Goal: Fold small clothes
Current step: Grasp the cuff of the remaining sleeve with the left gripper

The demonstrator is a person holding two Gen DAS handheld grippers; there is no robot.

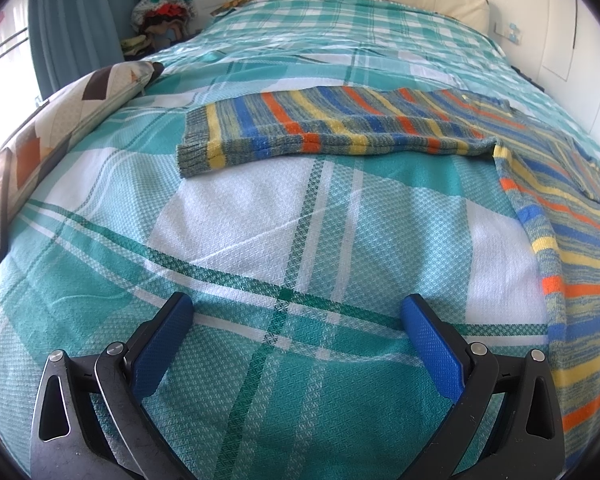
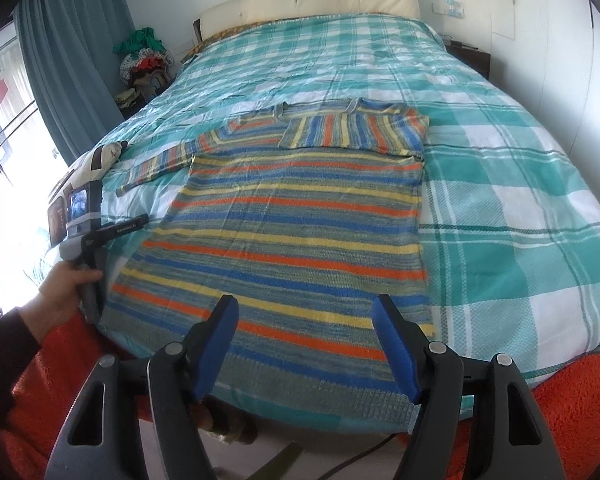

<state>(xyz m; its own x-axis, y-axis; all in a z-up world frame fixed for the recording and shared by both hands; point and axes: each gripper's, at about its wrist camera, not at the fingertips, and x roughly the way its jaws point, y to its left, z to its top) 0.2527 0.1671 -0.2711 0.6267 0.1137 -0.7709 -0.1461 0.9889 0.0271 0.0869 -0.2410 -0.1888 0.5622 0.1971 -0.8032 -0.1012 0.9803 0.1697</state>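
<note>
Beside bare bedspread (image 1: 236,216), sweater (image 2: 284,216) edge lies flat.

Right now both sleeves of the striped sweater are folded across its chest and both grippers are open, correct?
Not quite: only one sleeve is folded across the sweater. The other sleeve lies stretched out on the bedspread, as the right wrist view shows. The left gripper and right gripper are open.

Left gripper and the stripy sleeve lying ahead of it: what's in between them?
Just bare checked bedspread. In the left wrist view nothing sits between the open left gripper and the sleeve of the sweater.
</note>
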